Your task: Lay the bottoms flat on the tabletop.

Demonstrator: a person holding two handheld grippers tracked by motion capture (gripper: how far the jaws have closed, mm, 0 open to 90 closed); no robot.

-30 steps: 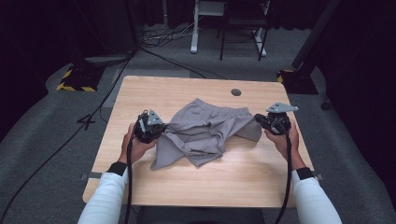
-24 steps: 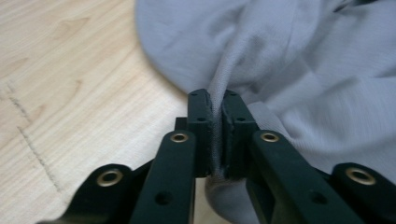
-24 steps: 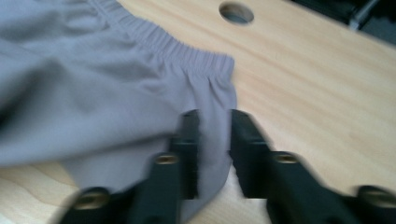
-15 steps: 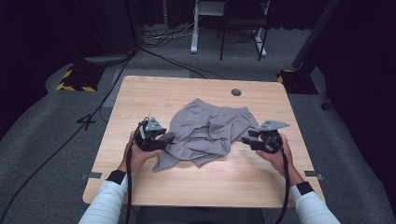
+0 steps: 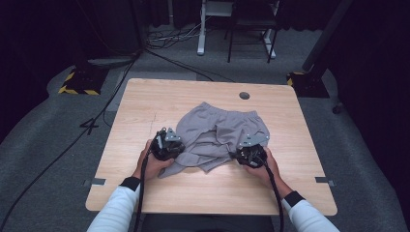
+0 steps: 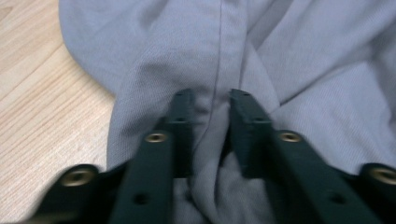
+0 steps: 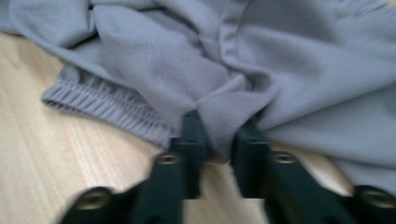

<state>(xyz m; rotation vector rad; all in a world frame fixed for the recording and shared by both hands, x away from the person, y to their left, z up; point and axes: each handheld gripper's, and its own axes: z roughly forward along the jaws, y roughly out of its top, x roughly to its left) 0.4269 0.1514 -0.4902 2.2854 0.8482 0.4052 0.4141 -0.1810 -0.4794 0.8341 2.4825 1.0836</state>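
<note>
Lying crumpled at middle of table (image 5: 145, 104): grey shorts (image 5: 217, 130). Left gripper (image 5: 175, 147) at their left edge, jaws pinching fold with seam. Right gripper (image 5: 241, 153) at near right edge, jaws apparently clamped on fold; view blurred.

I note white sleeves with dark cuffs. Left gripper (image 5: 167, 144) and right gripper (image 5: 250, 152): black bodies, grey three-cornered top plates, trailing black cables. I see brass-coloured screws along the black jaws.
</note>
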